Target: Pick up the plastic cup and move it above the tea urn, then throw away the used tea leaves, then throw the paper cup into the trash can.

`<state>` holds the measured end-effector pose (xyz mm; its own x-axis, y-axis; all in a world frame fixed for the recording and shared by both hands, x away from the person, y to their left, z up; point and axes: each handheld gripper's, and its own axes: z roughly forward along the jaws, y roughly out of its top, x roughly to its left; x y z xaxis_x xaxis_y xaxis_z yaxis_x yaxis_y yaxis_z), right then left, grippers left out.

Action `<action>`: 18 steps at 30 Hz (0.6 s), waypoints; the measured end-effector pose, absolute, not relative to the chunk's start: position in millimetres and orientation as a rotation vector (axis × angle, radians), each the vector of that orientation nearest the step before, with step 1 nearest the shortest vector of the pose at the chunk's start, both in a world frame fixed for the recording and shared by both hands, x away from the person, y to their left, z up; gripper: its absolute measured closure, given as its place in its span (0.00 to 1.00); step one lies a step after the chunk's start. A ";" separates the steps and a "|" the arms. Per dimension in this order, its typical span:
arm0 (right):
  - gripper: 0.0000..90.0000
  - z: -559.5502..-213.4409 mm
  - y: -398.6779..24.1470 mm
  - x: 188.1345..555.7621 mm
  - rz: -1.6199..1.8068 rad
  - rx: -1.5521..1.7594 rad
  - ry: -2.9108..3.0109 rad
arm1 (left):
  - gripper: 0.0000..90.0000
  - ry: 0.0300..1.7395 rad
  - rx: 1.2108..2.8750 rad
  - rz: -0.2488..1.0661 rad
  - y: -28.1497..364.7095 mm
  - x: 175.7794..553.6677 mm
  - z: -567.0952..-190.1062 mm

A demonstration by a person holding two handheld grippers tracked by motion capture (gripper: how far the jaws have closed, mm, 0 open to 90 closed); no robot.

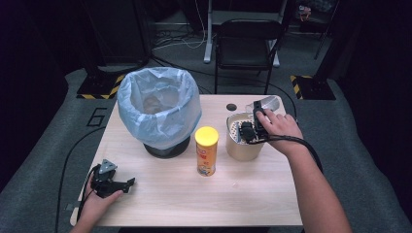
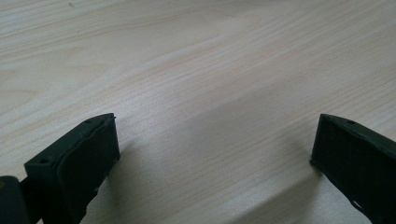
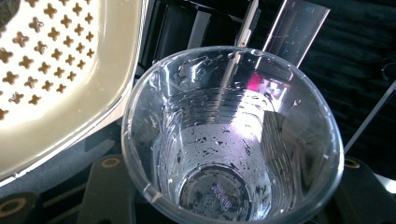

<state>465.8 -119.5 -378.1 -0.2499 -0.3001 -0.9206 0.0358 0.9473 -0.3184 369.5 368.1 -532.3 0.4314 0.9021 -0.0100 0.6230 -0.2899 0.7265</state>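
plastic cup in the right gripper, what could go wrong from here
1. The clear plastic cup is thin and held between the right gripper's jaws; a harder squeeze could buckle it or let it slip.
2. Droplets and dark specks cling inside it, and it is tipped by the cream strainer, so residue may drip past the rim onto the table.
3. The yellow can stands close by; a sweep of the forearm might topple it.

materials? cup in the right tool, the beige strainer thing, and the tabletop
Cup: clear thin plastic by the look, glossy, ribbed wall, see-through, dark flecks and droplets inside.
Strainer: looks like moulded beige plastic, smooth semi-gloss, punched with cross-shaped holes.
Tabletop: pale wood grain, matte; solid wood or laminate, can't tell.
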 end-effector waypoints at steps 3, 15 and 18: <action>0.47 -377.4 -118.9 466.0 -0.342 -0.231 1.799 | 0.01 1.279 2.027 0.539 368.3 369.4 -532.2; 0.47 -354.2 -116.9 462.3 -0.118 -0.008 1.868 | 0.01 1.277 2.029 0.540 368.5 369.4 -532.2; 0.47 -348.8 -116.3 460.3 -0.056 0.050 1.906 | 0.01 1.277 2.029 0.542 368.5 369.2 -532.3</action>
<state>460.3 -116.3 -348.8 -0.3293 0.0068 -0.9442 0.0626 0.9979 -0.0146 369.2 368.5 -532.3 0.4343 0.9008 -0.0053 0.6222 -0.2958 0.7248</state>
